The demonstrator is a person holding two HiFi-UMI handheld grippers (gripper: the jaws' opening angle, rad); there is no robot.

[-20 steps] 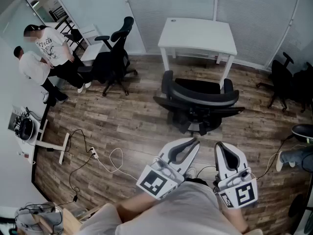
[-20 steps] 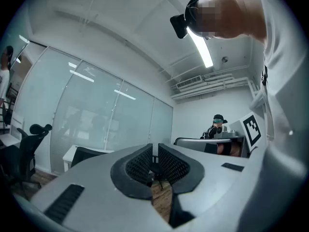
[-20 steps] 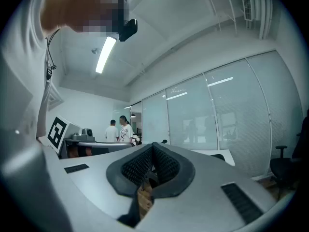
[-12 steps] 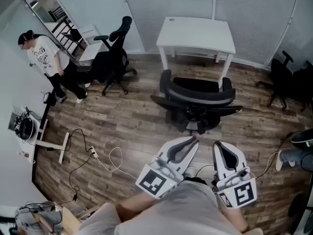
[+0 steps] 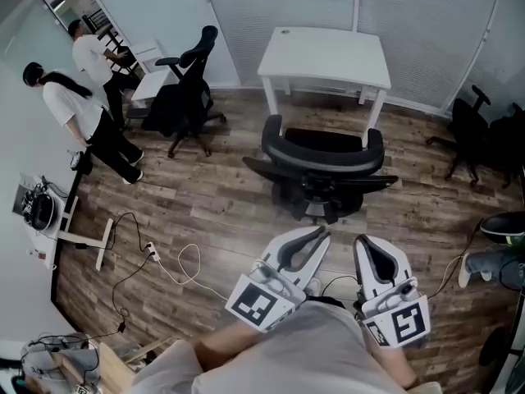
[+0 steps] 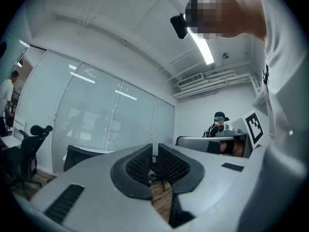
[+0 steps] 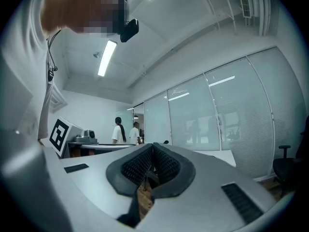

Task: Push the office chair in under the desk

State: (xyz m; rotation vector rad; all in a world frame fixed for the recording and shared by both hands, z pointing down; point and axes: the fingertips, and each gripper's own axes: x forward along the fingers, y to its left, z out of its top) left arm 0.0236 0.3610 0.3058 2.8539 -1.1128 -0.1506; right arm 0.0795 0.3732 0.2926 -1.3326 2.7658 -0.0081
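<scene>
Office with a wood floor [image 5: 213, 212], the black office chair [image 5: 324, 158] sits mid-frame just in front of the white desk [image 5: 328, 56], not under it yet, left gripper [image 5: 320, 234] at the bottom cracked open a sliver and empty, right gripper [image 5: 362, 241] closed on nothing.

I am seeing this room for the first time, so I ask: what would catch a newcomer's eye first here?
A black office chair stands mid-room on the wood floor, not yet under the white desk behind it by the glass wall. At the bottom, the left gripper and the right gripper point toward the chair, well short of it. Two people stand at the far left.
</scene>
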